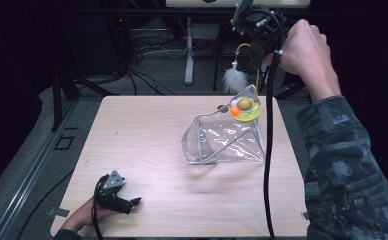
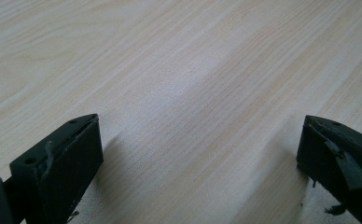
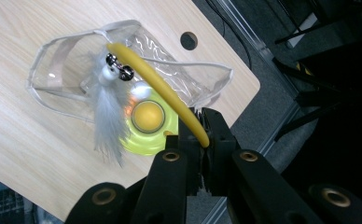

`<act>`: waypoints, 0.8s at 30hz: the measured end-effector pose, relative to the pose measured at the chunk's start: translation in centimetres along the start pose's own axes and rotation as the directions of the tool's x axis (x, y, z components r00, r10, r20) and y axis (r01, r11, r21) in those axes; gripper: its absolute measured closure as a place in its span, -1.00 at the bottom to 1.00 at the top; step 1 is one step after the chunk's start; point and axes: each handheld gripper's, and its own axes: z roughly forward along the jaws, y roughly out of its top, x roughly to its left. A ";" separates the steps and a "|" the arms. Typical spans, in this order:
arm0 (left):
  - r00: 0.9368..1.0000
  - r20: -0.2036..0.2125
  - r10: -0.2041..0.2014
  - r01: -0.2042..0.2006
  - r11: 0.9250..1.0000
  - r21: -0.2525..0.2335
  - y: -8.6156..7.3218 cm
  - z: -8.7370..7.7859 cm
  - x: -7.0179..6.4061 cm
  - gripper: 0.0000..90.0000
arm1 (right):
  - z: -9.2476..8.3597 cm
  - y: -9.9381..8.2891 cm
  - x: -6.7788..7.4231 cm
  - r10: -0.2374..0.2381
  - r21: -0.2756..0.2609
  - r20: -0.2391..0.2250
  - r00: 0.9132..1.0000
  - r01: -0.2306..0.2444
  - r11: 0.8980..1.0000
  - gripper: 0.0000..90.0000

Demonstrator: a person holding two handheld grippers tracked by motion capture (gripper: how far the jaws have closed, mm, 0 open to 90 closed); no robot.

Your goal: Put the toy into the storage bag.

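The right tongs [image 3: 202, 140] are clamped on a yellow wand [image 3: 160, 88], raised above the far right of the worktop [image 1: 147, 150]. A grey feather [image 3: 108, 116] and small bell hang from the wand's tip. Beneath lies a clear pouch [image 1: 224, 140], with a yellow-green ball toy [image 1: 245, 108] at its mouth. The left tongs [image 2: 198, 154] rest gaping on bare worktop at the near left, well apart from these.

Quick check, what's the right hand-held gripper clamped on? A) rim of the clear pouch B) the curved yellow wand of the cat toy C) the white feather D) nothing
B: in the right gripper view the right hand-held gripper is shut on the end of the yellow wand; the feather dangles from the wand's far end above the clear pouch.
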 end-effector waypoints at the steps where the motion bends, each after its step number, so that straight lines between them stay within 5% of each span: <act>1: 1.000 0.000 0.001 -0.001 1.000 -0.001 0.0 0.0 0.0 -1.00 | 0.2 0.2 0.1 -0.004 -0.001 -0.005 1.000 0.004 1.000 0.94; 24: 1.000 0.001 0.001 -0.001 1.000 0.000 0.0 0.0 0.0 -1.00 | 5.4 1.8 2.0 -0.025 0.043 -0.070 0.997 0.028 0.999 0.94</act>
